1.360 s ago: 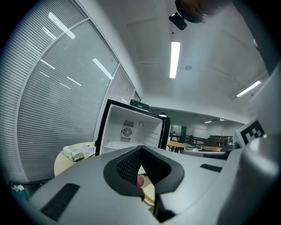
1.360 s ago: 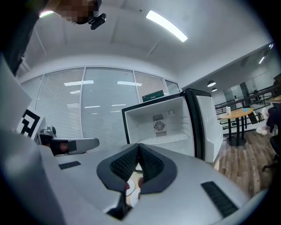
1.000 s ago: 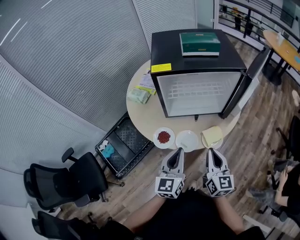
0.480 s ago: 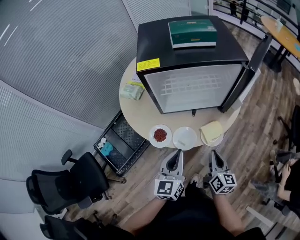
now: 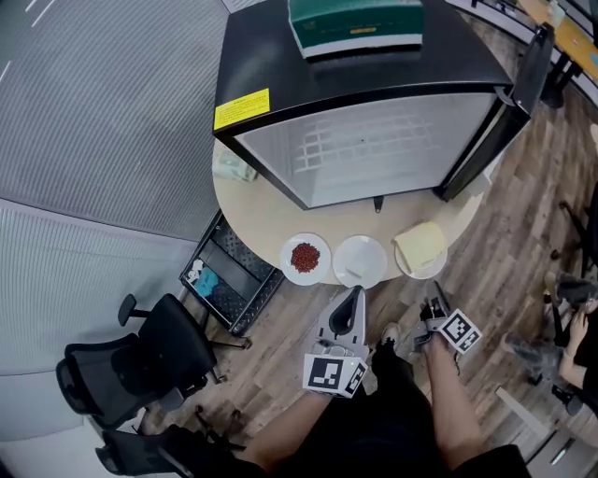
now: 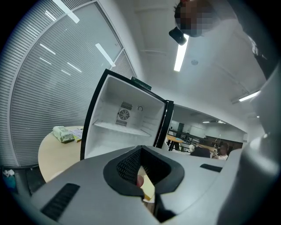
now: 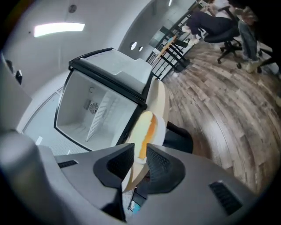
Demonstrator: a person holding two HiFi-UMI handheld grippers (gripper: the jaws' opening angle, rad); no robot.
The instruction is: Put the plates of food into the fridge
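Observation:
Three plates stand in a row at the round table's (image 5: 262, 219) near edge, below the open, empty black fridge (image 5: 364, 140): red food (image 5: 305, 258), a white plate (image 5: 360, 260), and a sandwich (image 5: 420, 249). My left gripper (image 5: 354, 295) is just short of the white plate, its jaws together and holding nothing. My right gripper (image 5: 432, 304) is rolled on its side below the sandwich plate (image 7: 147, 127). Its jaws have just been opening. In the right gripper view that plate's rim shows edge-on in the gap ahead, and the pads are not pressing on it.
The fridge door (image 5: 509, 93) hangs open at the right. A green box (image 5: 355, 23) lies on the fridge's top and a packet (image 5: 232, 168) lies on the table's left. A black crate (image 5: 224, 275) and an office chair (image 5: 140, 359) stand left of the table.
The table and fridge have come closer in the view. My right gripper has dropped and rolled onto its side below the sandwich plate. My left gripper has edged toward the white plate.

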